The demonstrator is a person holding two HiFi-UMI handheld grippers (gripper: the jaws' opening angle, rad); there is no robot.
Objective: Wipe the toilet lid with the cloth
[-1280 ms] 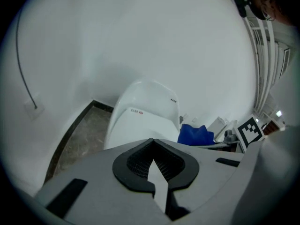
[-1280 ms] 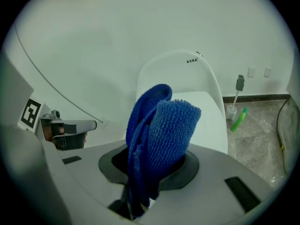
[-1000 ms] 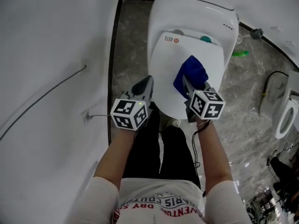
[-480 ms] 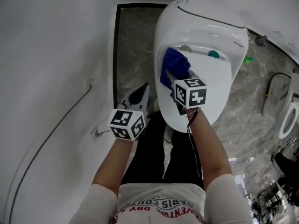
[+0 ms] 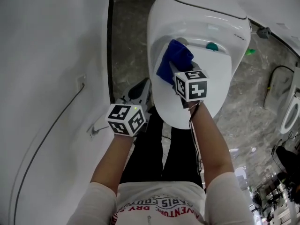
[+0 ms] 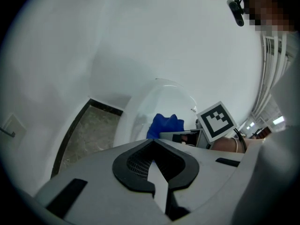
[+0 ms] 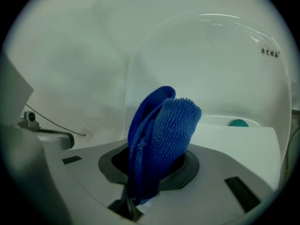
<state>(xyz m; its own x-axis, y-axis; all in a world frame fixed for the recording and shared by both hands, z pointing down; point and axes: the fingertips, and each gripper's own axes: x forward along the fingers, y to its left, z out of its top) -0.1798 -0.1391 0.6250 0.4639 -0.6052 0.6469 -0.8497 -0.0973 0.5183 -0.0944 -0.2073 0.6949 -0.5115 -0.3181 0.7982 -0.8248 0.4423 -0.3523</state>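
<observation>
A white toilet stands with its lid point(image 5: 213, 86) down, filling the upper middle of the head view. My right gripper point(image 5: 177, 75) is shut on a folded blue cloth point(image 5: 173, 61) and holds it over the lid's rear left part, near the hinge. In the right gripper view the blue cloth point(image 7: 159, 139) sticks up out of the closed jaws. My left gripper point(image 5: 143, 92) hangs beside the toilet's left front, shut and empty. The left gripper view shows its jaws pressed together point(image 6: 152, 165), with the cloth point(image 6: 164, 125) and the lid point(image 6: 161, 97) beyond.
A white wall point(image 5: 51, 55) runs along the left, with a cable point(image 5: 42, 135) and a socket point(image 5: 82, 82). A strip of marble floor point(image 5: 124, 41) lies between wall and toilet. A green object point(image 5: 251, 51) and another white fixture point(image 5: 290, 114) are at the right. My legs stand below the bowl.
My right gripper has carried the cloth from the lid's right front up and leftward to its rear left part. The left gripper has shifted slightly lower beside the bowl.
</observation>
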